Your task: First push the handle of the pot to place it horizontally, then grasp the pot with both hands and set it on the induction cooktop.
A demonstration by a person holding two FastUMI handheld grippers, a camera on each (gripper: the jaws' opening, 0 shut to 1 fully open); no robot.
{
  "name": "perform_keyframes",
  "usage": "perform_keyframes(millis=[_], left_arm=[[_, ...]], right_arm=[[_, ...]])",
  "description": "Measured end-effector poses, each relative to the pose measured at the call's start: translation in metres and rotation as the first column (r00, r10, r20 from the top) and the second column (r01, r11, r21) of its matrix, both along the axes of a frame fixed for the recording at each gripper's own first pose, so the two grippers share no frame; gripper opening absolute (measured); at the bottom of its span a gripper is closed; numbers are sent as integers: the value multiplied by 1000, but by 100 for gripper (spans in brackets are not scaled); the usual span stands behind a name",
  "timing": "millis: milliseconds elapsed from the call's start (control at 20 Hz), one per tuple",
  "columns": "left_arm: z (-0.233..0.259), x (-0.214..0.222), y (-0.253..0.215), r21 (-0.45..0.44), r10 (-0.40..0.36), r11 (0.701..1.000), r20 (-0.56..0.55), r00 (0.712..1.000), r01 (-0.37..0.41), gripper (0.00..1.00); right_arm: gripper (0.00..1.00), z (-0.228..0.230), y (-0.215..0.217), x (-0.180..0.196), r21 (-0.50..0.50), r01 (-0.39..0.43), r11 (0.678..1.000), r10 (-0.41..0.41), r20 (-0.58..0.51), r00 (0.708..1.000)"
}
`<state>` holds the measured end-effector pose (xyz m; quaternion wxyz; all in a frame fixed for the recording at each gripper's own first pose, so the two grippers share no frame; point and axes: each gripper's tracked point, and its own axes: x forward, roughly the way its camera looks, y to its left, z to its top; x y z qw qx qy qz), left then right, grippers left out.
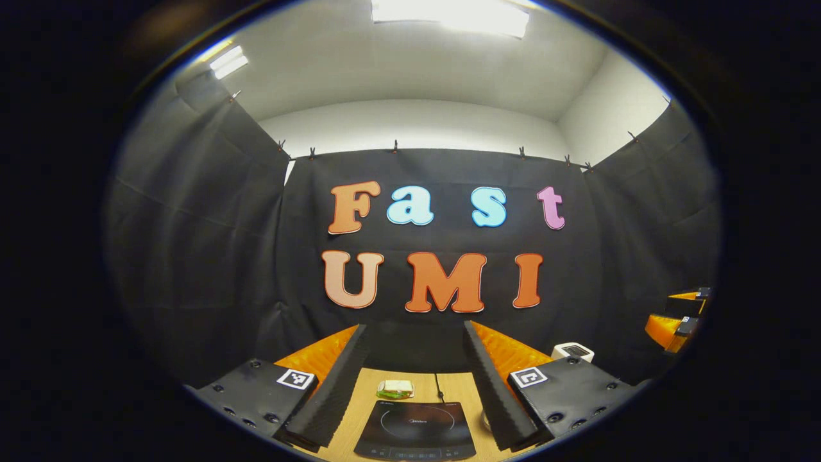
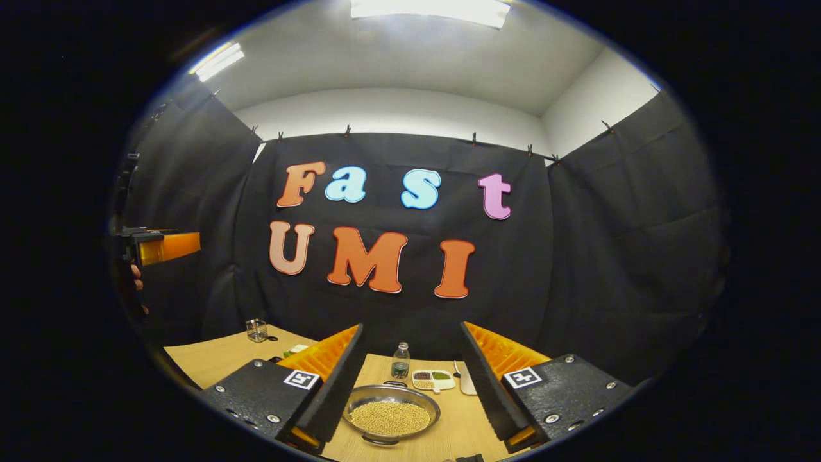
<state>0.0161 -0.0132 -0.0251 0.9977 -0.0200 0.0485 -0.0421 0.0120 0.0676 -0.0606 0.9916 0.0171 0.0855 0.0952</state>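
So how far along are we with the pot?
Nothing looks done. The pot, full of small beans, sits on the wooden table, not on the induction cooktop. Both the left gripper and right gripper are open, holding nothing. Handle push and two-handed lift remain.

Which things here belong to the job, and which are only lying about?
For the job: round metal pot of beans; flat black induction cooktop.
Lying about: small bottle; white divided dish; clear glass jar; white box.

Black cloth walls clipped around a wooden table, white ceiling with bright light panels.
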Motion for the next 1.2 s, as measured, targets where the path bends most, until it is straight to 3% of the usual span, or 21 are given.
perform_keyframes(millis=[300,500,750,950,1050,1150,1200], left_arm=[[-16,12,-5,17,2,1000,-8,1000,-2,95],[-31,22,-3,23,7,1000,-24,1000,-6,95],[-47,30,8,27,24,999,-47,999,-22,95],[-57,34,17,54,42,998,-65,997,-38,95],[-63,34,20,83,54,995,-71,996,-48,95],[-69,34,20,89,52,995,-83,995,-45,94],[-72,35,21,92,53,995,-86,995,-46,95]], right_arm=[[75,-71,31,9,31,-86,996,90,-160,983],[65,-128,69,1,78,-192,978,207,-297,932],[49,-200,107,-14,149,-274,950,312,-488,816],[37,-262,121,-22,129,-310,942,319,-629,709],[31,-285,130,-35,186,-321,929,355,-693,627],[24,-310,137,-46,238,-280,930,356,-770,529],[17,-322,141,-46,261,-264,929,362,-789,496]])
